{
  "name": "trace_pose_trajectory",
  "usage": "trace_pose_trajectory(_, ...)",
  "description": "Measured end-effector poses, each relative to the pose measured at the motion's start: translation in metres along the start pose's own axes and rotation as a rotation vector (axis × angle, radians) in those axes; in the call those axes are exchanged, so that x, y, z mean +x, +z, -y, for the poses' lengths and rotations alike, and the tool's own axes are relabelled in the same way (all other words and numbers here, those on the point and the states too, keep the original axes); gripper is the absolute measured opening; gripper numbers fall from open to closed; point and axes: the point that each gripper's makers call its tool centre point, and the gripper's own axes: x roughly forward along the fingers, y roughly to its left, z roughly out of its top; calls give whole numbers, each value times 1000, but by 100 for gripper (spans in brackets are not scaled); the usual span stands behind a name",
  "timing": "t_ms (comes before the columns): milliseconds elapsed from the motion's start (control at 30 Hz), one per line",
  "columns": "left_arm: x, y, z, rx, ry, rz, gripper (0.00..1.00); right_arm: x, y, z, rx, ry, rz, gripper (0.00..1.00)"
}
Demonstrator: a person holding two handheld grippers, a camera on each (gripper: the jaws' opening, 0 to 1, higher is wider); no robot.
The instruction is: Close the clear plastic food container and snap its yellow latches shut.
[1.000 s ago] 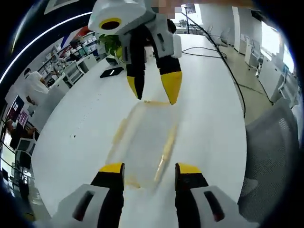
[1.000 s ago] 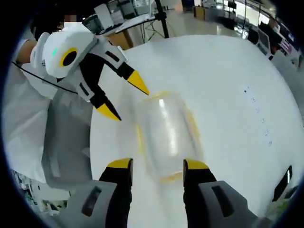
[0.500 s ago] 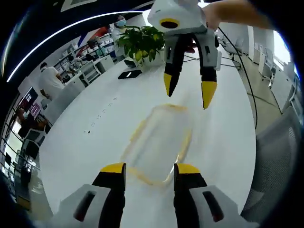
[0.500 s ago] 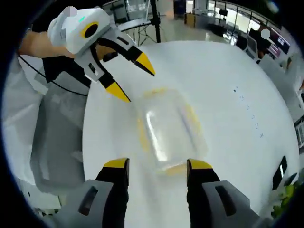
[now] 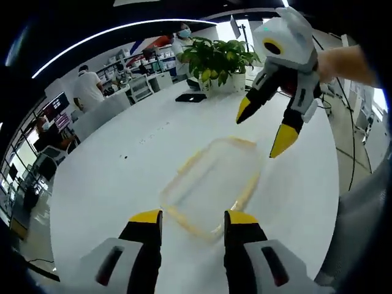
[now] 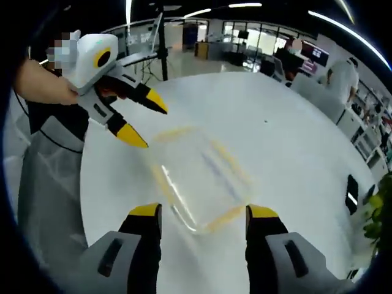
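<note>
The clear container [image 5: 211, 185] lies flat on the white worktop [image 5: 116, 177], near the edge where a grey chair [image 6: 46, 184] stands. In the left gripper view it is just in front of the left gripper [image 5: 187, 218], between this gripper and the right gripper [image 5: 264, 125], which hangs above its far end. In the right gripper view the container [image 6: 199, 177] lies again just ahead of the right gripper [image 6: 202, 214], and the left gripper [image 6: 143, 118] hovers over its far left corner.

Both grippers have their fingers spread apart and hold nothing. No finger touches the container; the yellow fingertips [image 5: 285, 139] of the right gripper are above it, not on it.

The lid seems to sit already on the container, because the top looks like one flat, closed surface with yellow strips [image 6: 225, 215] along the sides. The pictures are blurred, so it cannot be told whether the lid is pressed down fully. It also cannot be told whether the yellow latches are snapped down or are folded out; they look like soft yellow bands along the rim.

As a judgement, the closing part is probably done or nearly done, and the snapping of the latches is not yet proved. What is left is most likely to press each latch down against the side of the container, one after another, while the other gripper keeps the container from sliding on the smooth worktop.

A potted plant [image 5: 215, 60] and a dark flat device [image 5: 190, 97] stand well apart from the container.
</note>
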Motion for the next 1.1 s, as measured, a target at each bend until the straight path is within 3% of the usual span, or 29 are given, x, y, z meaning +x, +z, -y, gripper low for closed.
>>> trace_pose_trajectory(67, 0, 1, -5, 2, 46, 34, 33, 1, -2, 1, 29, -27, 31, 51)
trace_pose_trajectory(167, 0, -3, -3, -45, 54, 47, 34, 2, -7, 0, 80, -66, 74, 51)
trace_pose_trajectory(500, 3, -20, 4, -115, 61, 56, 33, 11, -33, -10, 107, -92, 64, 50)
trace_pose_trajectory(700, 4, -29, 4, -182, 96, 79, 33, 17, -33, -7, 143, -154, 117, 52)
trace_pose_trajectory(900, 11, -34, 9, -206, 94, 94, 33, 26, -39, -6, 213, -190, 149, 49)
trace_pose_trajectory(1000, 14, -37, 10, -224, 89, 103, 32, 32, -48, -7, 203, -209, 123, 47)
trace_pose_trajectory(1100, 18, -38, 13, -230, 70, 108, 33, 34, -47, -7, 221, -208, 144, 44)
